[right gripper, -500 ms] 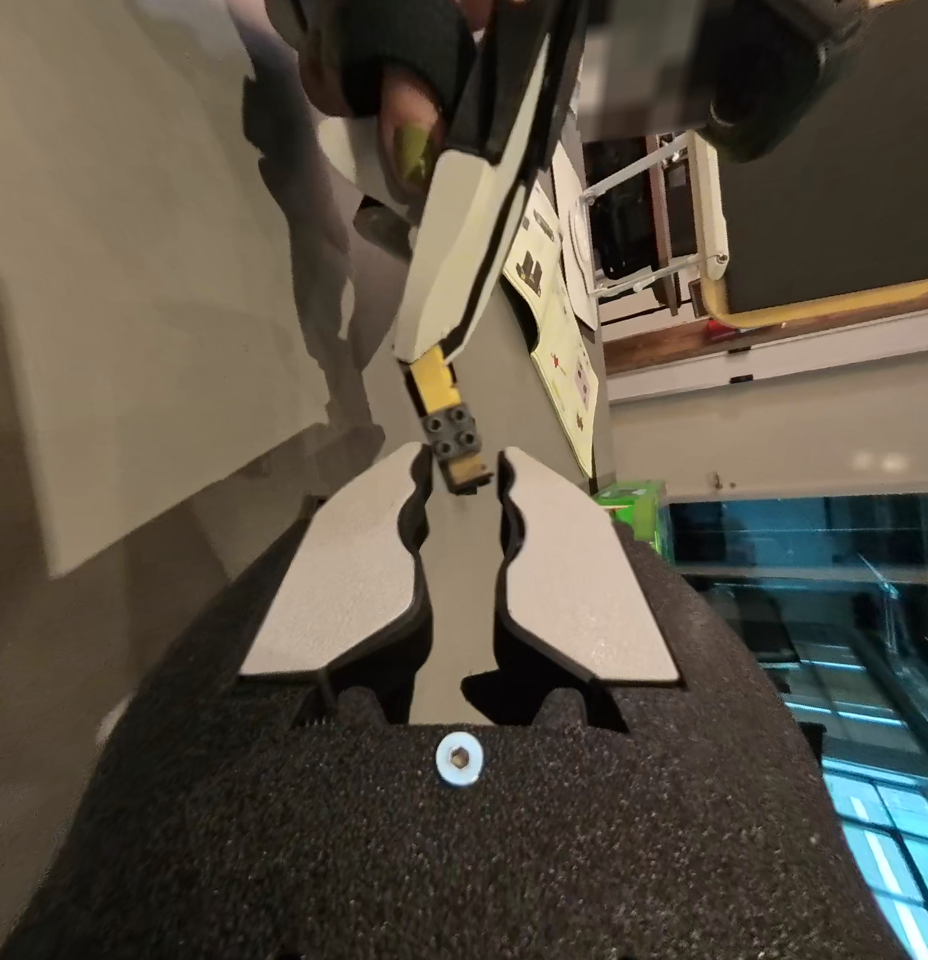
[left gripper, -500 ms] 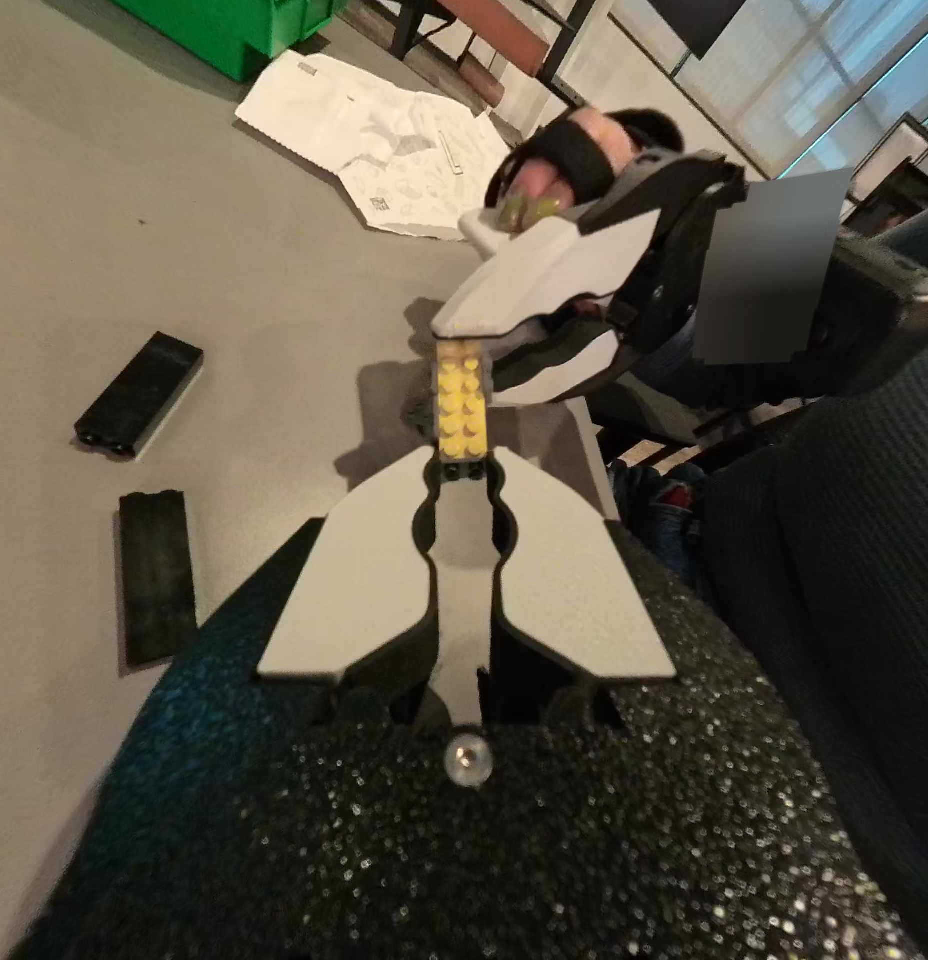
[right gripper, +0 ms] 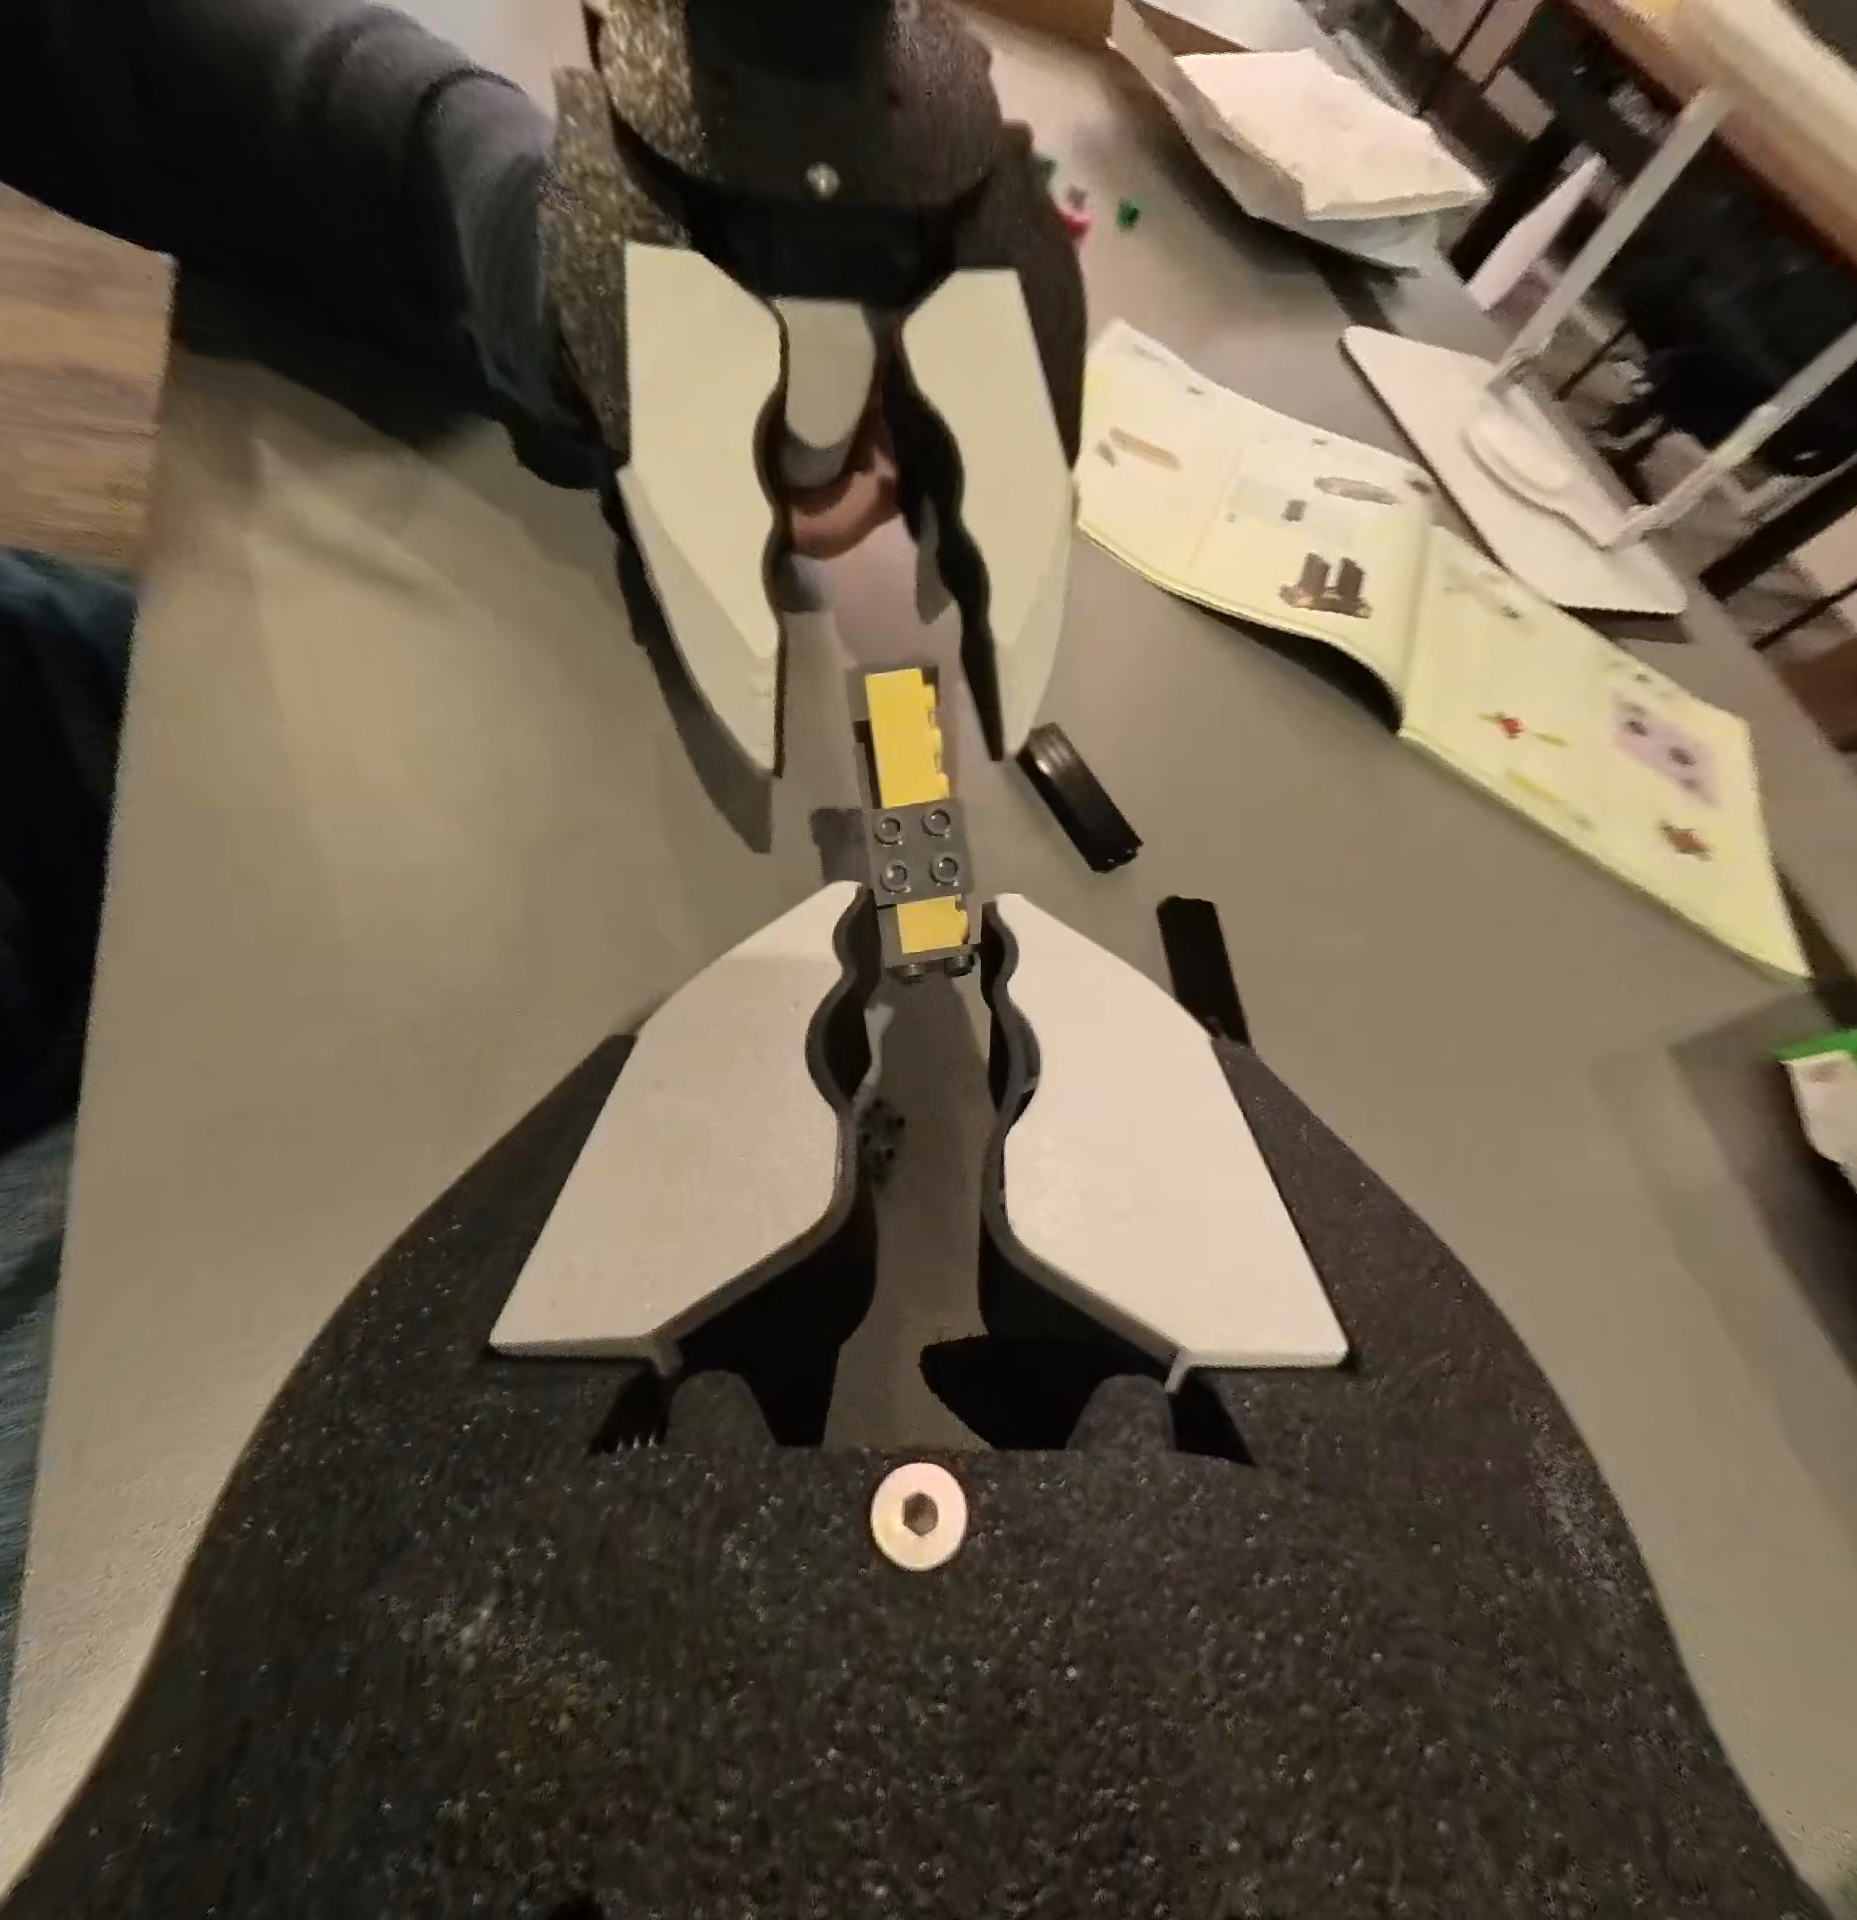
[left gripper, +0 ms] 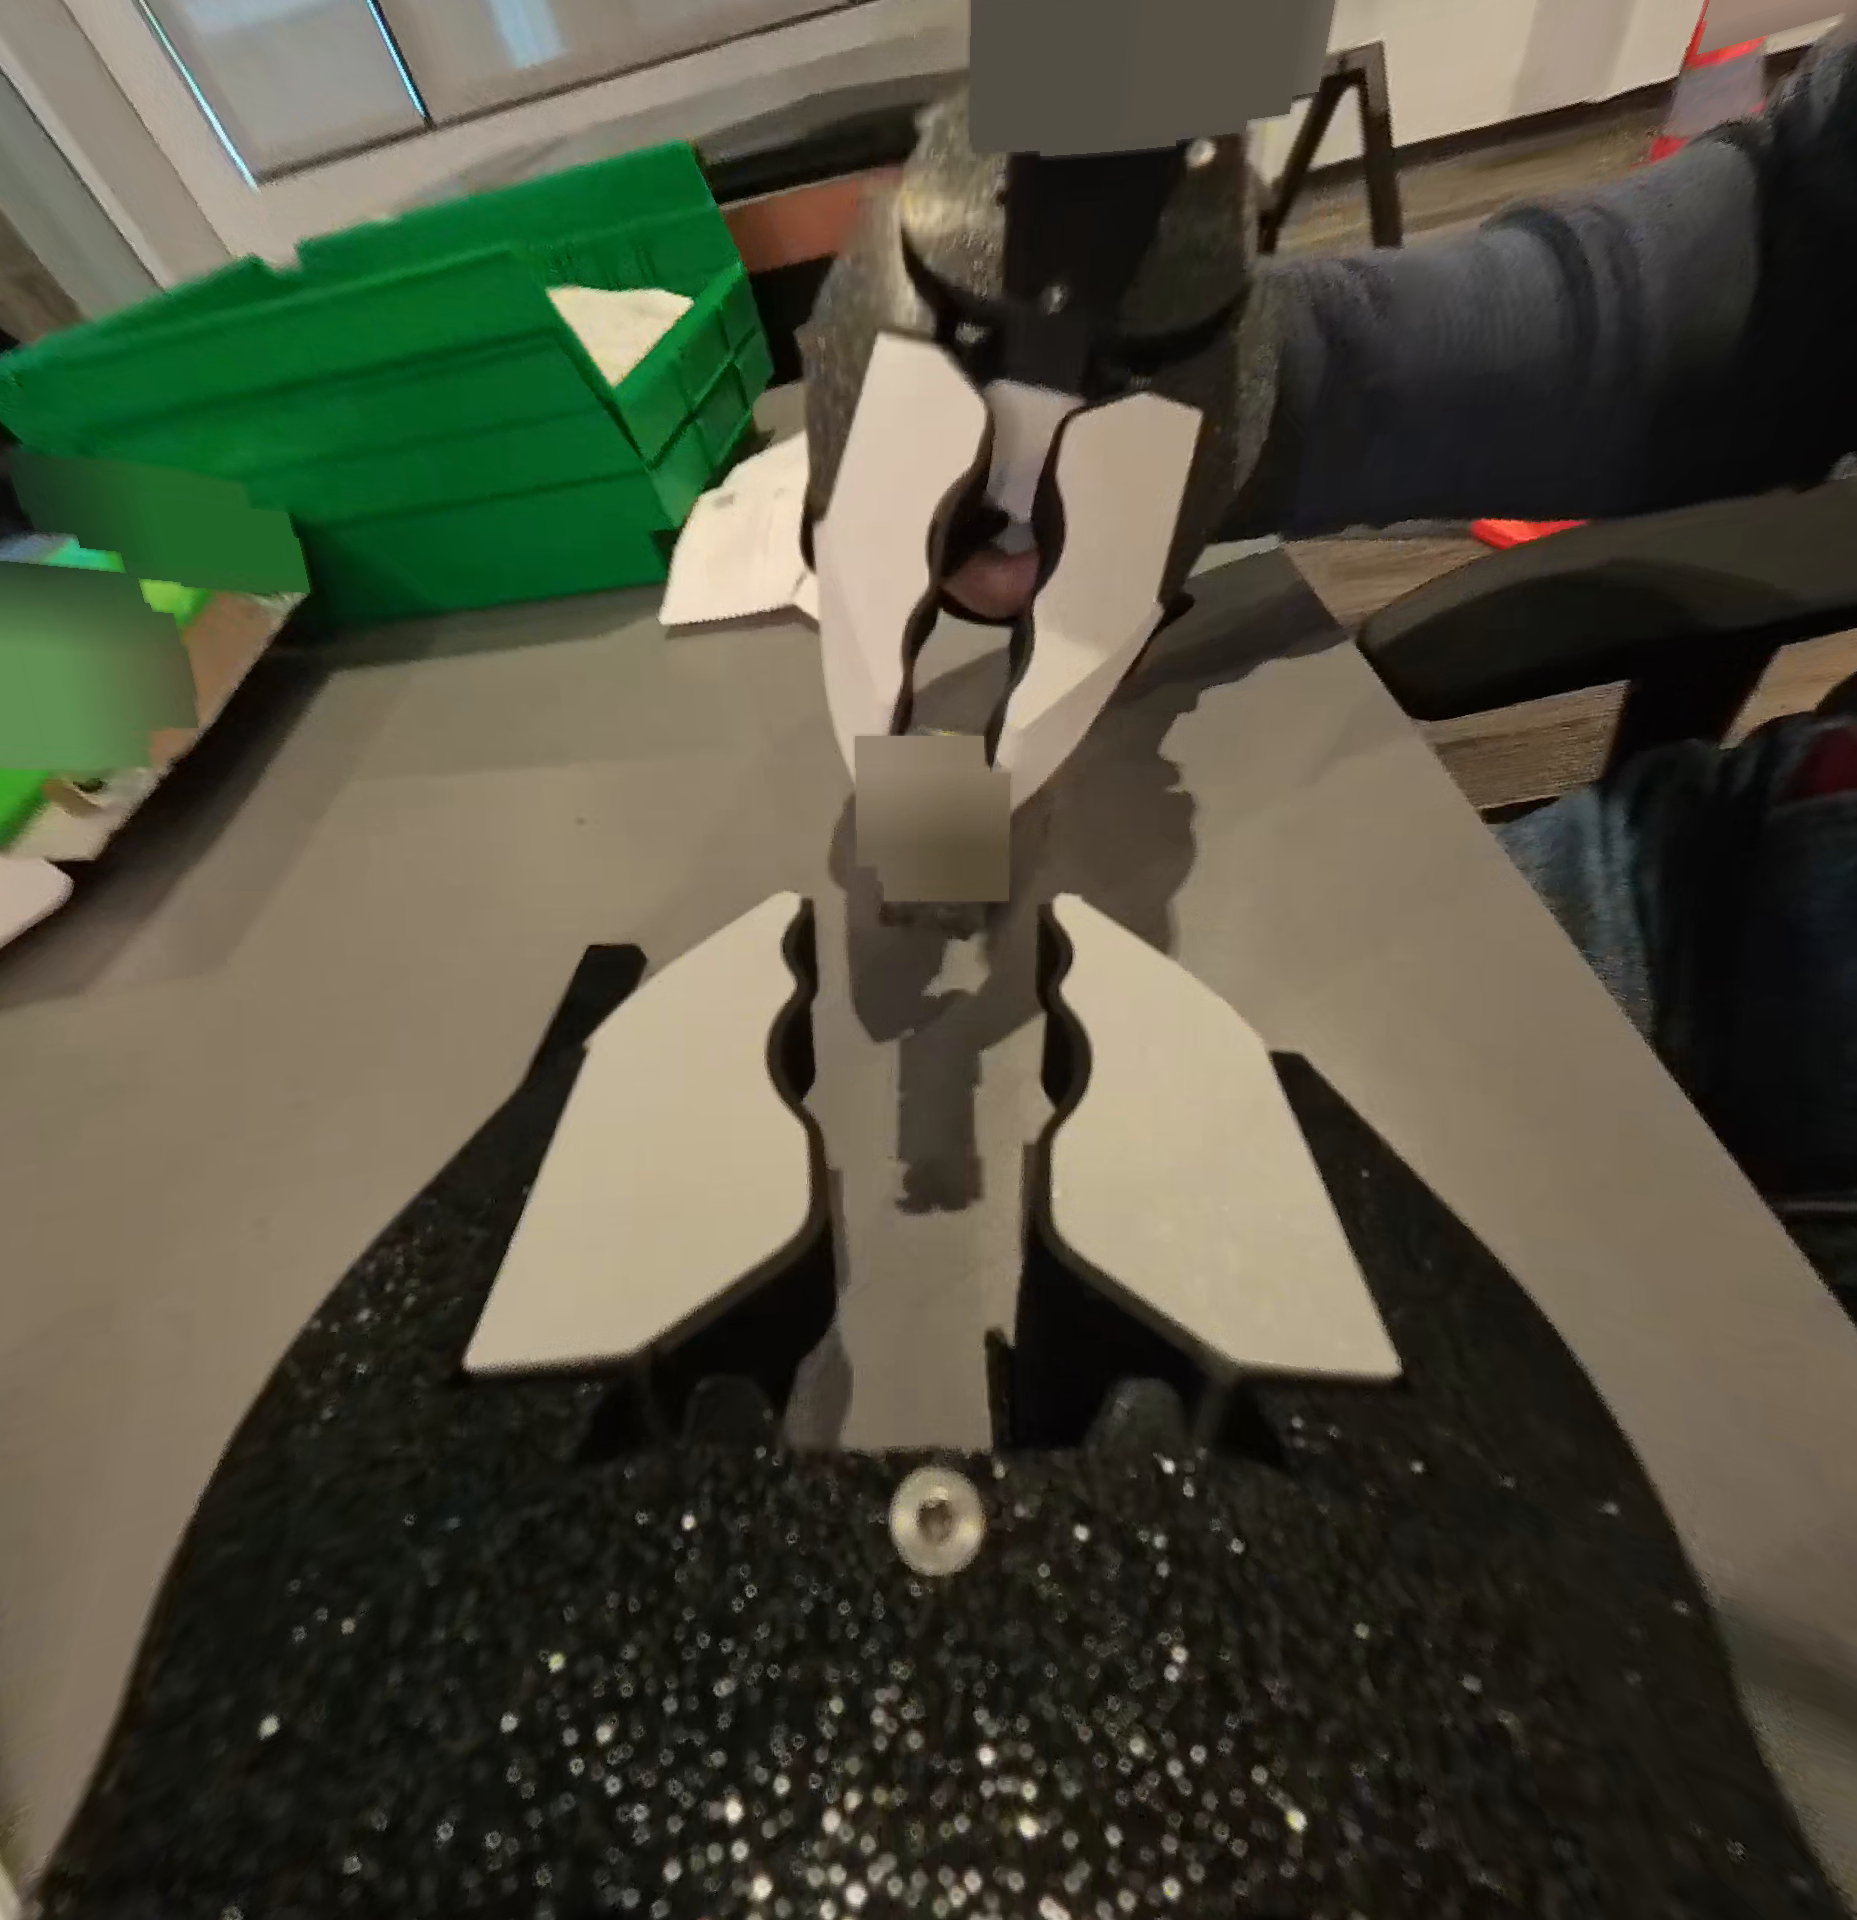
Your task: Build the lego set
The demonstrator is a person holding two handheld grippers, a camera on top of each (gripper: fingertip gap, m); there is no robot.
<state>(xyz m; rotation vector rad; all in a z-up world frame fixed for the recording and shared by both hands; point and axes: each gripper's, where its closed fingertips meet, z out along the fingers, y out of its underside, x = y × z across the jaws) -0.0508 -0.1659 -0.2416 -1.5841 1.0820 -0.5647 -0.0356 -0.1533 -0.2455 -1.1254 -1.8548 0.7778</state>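
Item: small yellow-and-grey stud-topped plastic brick assembly, above the grey table, near its middle. Likely light, rigid, slippery; grip flat sides. Right gripper clasps its near end; left gripper released, apart. Beside: two black oblong bricks.

Left hand-held gripper: fingers spread wide, gripping nothing. It points straight at the right one, tip to tip, low over the desk.

Right hand-held gripper: fingertips closed on the near end of the lego piece. The far end lies between the left gripper's fingers; contact there cannot be told.

Left sleeve: dark, comes in from upper left of the right wrist view. Right sleeve: dark, comes in from the right of the left wrist view.
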